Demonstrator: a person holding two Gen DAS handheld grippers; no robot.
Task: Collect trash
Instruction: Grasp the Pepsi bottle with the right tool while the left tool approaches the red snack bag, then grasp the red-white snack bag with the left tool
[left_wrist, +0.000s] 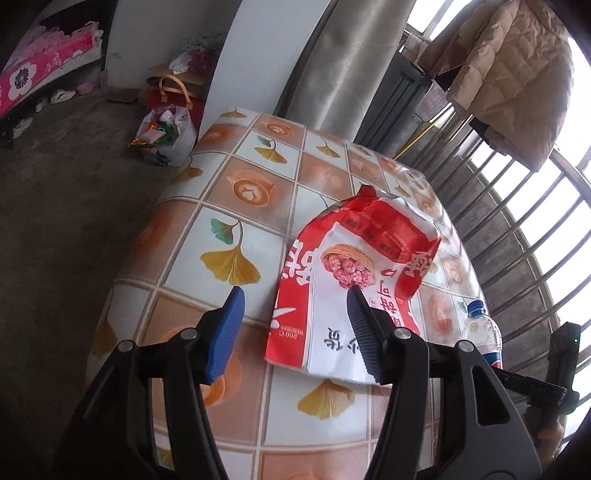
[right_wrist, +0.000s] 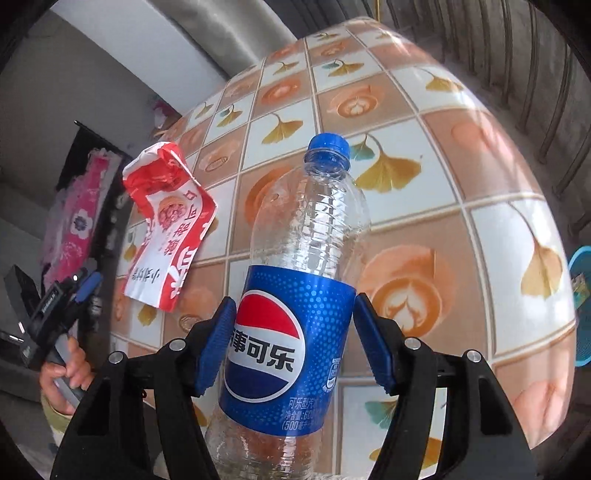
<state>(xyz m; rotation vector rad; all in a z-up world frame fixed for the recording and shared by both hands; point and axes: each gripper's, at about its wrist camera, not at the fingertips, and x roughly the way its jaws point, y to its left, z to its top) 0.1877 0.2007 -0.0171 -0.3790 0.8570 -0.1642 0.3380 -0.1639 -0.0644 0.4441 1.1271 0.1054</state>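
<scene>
Here the right gripper (right_wrist: 293, 338) is clamped on the blue label of an empty clear Pepsi bottle (right_wrist: 295, 295), its cap pointing away over the tiled tablecloth (right_wrist: 424, 155). The left gripper (left_wrist: 293, 328) hangs spread wide over the near end of a crumpled red-and-white snack bag (left_wrist: 354, 266) lying flat on the cloth, one fingertip above it, the other left of its edge.

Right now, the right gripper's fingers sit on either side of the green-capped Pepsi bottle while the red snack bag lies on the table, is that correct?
Not quite: the cap is blue, not green, as the right wrist view shows. The rest holds: the right gripper has its fingers on either side of the Pepsi bottle, and the red snack bag lies on the table.
</scene>
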